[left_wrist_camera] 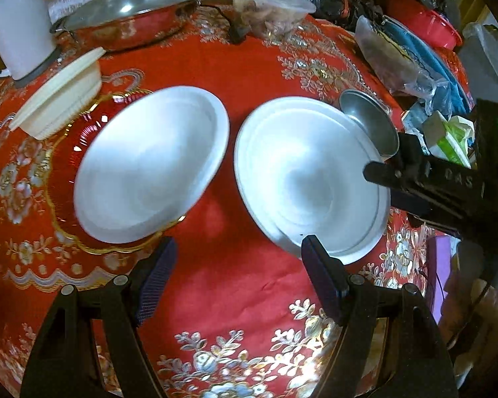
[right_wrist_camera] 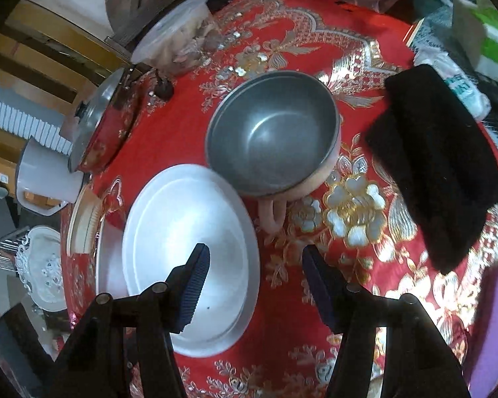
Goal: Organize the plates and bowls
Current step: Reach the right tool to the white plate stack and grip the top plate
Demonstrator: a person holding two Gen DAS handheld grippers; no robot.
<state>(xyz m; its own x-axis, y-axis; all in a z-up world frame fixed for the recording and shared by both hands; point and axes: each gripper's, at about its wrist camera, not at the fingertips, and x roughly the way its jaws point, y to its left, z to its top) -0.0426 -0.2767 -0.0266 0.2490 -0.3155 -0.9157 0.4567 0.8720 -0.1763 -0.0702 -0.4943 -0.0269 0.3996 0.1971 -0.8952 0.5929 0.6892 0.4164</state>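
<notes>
While both tongs hang empty and spread wide above the red, gold-patterned bench (left_wrist_camera: 255, 66), the step in hand looks like picking up one dish to stack on another. The left tongs (left_wrist_camera: 239, 272) hover just short of two white plates; the right tongs (right_wrist_camera: 255, 285) hover over the near edge of the right-hand plate. To do it well, one finger should probably slide under a plate's rim and the other close on top, pinching the edge rather than the smooth centre.

The left white plate (left_wrist_camera: 152, 162) is shallow, glossy and sits on a red glass dish (left_wrist_camera: 66, 152) with a gold rim. The right white plate (left_wrist_camera: 308, 179) lies flat on the cloth. Touching its far edge stands a grey metal bowl (right_wrist_camera: 272, 136) in a pink casing with a handle.
</notes>
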